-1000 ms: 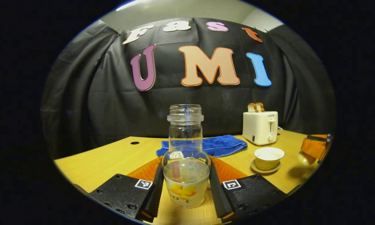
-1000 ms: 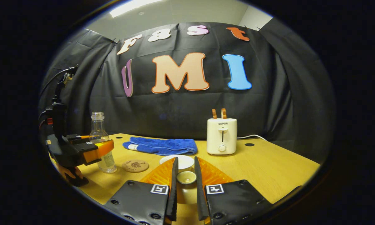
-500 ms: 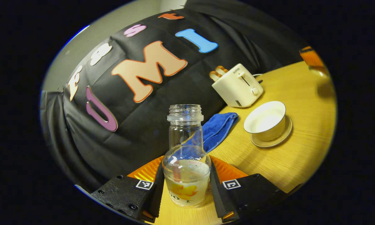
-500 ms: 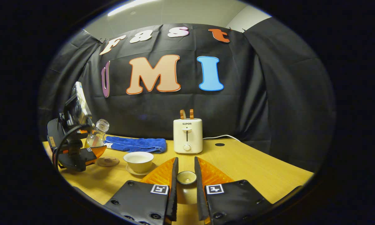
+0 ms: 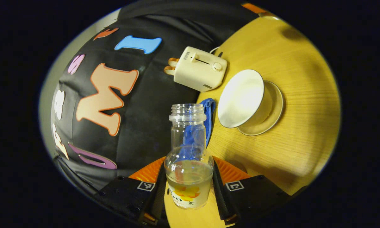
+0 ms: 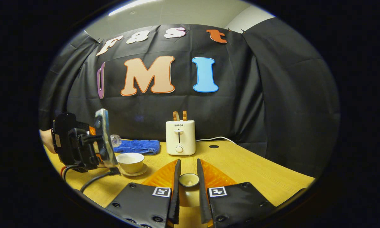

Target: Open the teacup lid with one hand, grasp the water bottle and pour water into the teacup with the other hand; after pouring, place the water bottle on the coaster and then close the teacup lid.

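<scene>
My left gripper [image 5: 189, 172] is shut on the clear water bottle [image 5: 188, 152], which has no cap and holds water in its lower part. The left gripper view is rolled far over. The white teacup [image 5: 242, 98] stands open on its saucer [image 5: 273, 109], to the right of the bottle's mouth. My right gripper [image 6: 188, 171] is shut on the knob of the teacup lid [image 6: 189, 180] and holds it above the table. In the right gripper view the left gripper [image 6: 79, 145] tips the bottle [image 6: 115, 139] with its neck over the teacup [image 6: 130, 158]. I see no stream of water.
A white toaster [image 6: 180, 137] with toast stands at the back of the wooden table [image 6: 256, 171]. A blue towel [image 6: 139, 146] lies to its left, behind the cup. A hand [image 6: 46, 139] holds the left gripper, and a cable [image 6: 95, 180] trails from it.
The left gripper has lifted the bottle, carried it to the teacup and tipped it steeply. The right gripper drifted right, still holding the lid.
</scene>
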Available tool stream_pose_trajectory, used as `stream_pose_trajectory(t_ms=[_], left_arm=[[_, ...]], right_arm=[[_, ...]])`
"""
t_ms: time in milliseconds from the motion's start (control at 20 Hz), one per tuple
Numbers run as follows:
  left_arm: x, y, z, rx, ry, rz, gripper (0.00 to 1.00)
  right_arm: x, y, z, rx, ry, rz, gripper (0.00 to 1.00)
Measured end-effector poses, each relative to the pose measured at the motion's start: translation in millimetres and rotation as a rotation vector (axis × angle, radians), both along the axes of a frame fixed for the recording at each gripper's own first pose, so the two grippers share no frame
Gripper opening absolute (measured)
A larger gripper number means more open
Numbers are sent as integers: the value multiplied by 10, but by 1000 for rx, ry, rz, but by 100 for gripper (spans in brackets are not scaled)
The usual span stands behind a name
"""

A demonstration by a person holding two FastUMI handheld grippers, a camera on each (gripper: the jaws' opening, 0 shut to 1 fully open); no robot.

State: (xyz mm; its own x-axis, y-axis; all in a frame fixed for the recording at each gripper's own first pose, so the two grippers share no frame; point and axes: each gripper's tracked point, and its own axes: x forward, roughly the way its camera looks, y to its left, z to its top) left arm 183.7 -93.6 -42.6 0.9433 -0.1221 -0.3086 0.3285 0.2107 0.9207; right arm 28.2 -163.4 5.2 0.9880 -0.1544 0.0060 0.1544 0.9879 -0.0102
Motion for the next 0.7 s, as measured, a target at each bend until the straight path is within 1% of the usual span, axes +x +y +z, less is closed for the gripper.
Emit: stream_pose_trajectory(t_ms=[100, 350, 450, 650, 700], left_arm=[[38, 3, 59, 108, -12, -17, 65], [19, 18, 172, 303, -23, -37, 66], [29, 0, 187, 355, -20, -51, 65], [32, 5, 191, 440, -7, -53, 64], [33, 18, 197, 454, -9, -55, 67]], right_arm=[[-2, 1, 0, 0, 0, 0, 29], [1, -11, 3, 0, 0, -3, 29], [0, -12, -1, 0, 0, -2, 29], [0, -15, -1, 1, -1, -2, 29], [-2, -16, -1, 1, 0, -2, 29]])
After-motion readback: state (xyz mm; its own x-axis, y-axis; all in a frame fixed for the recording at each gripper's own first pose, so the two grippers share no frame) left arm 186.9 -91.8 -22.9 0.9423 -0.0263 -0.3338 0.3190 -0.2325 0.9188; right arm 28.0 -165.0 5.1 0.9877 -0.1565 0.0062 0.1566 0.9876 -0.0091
